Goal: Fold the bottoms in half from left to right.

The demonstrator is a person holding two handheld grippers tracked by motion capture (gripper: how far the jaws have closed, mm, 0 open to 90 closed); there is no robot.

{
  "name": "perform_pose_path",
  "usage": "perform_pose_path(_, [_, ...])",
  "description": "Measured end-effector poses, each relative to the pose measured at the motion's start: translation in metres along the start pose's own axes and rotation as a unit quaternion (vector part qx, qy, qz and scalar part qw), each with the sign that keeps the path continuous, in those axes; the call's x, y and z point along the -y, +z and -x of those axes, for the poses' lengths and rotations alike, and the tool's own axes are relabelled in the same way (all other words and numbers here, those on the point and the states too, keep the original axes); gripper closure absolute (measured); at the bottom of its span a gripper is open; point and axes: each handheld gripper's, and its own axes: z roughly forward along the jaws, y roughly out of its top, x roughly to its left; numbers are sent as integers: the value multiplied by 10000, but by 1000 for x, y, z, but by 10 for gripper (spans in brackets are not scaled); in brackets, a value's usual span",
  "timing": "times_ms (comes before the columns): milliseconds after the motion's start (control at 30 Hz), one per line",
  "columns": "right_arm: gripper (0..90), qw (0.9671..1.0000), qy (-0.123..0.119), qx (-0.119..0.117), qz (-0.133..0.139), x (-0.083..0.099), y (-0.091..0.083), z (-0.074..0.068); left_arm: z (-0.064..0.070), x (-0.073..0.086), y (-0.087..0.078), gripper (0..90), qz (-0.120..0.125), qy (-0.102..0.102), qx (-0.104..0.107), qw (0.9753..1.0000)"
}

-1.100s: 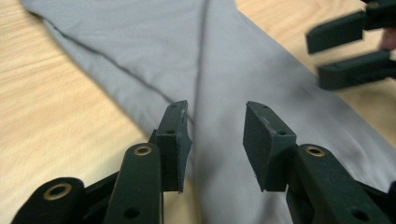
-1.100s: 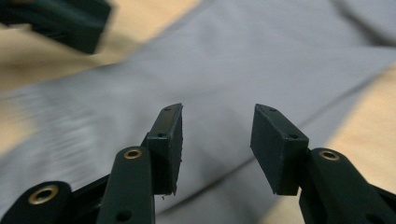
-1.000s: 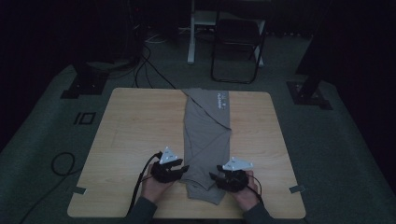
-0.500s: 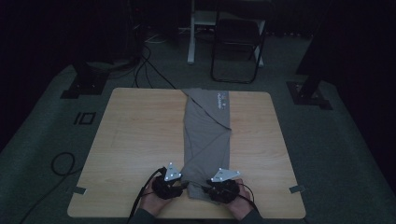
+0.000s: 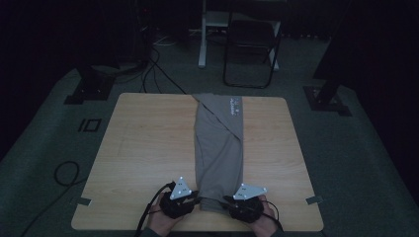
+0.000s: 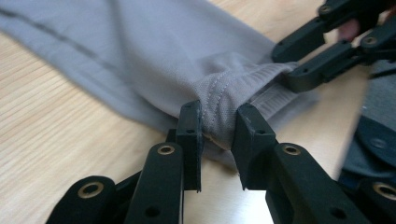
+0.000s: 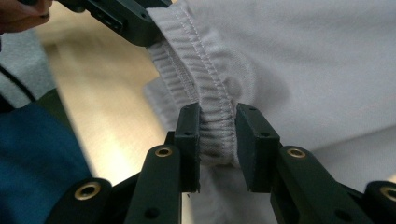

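Hand-held grippers (image 5: 213, 203) on grey garment (image 5: 218, 148) (table (image 5: 143, 148) beneath)

A high camera is looking forward and down over the table (image 5: 148, 148). 2 gripper cameras are sitting close, both facing the garment (image 6: 154, 56) hem.

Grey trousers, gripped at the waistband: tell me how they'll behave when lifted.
The grey trousers will probably hang limp: the waistband bunches between the jaws. Likely light, being thin fabric lying flat. The ribbed elastic should resist slipping from the right gripper.
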Motion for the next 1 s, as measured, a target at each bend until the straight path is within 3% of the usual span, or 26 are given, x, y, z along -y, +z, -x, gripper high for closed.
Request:
perform_pose_path(200, [719, 9997, -229, -70, 44, 11, -19, -8, 20, -3, -6, 730, 9, 294, 98, 9995])
perform_pose_path(233, [719, 9996, -256, -61, 28, 13, -21, -9, 22, -2, -3, 722, -148, 372, 95, 9992])
perform_pose_path(333, [712, 9995, -271, 70, -129, 18, -22, -6, 18, 3, 3, 666, -224, 257, 289, 9990])
perform_pose_path(400, [614, 9997, -142, 3, -198, 21, -22, 0, 15, 4, 3, 626, -199, 195, 342, 9990])
perform_pose_path(467, [535, 9999, 38, -13, -95, 24, -24, 5, 12, 3, 0, 602, -120, 206, 294, 9993])
perform_pose_path(633, [508, 9993, 248, 46, 262, 17, -31, 17, -4, -7, -1, 581, -30, 112, 129, 9999])
perform_pose_path(900, [508, 9976, 374, 432, 388, -1, -17, 46, -44, -26, 19, 562, -4, -10, -244, 9997])
perform_pose_path(933, [508, 9973, 400, 471, 392, -2, -15, 50, -44, -26, 19, 561, -4, -10, -244, 9997])
perform_pose_path(967, [507, 9969, 417, 547, 391, -6, -12, 55, -60, -34, 29, 553, -9, -102, -388, 9992])
perform_pose_path(1000, [507, 9964, 444, 611, 396, -9, -9, 60, -67, -37, 34, 545, -30, -125, -494, 9987])
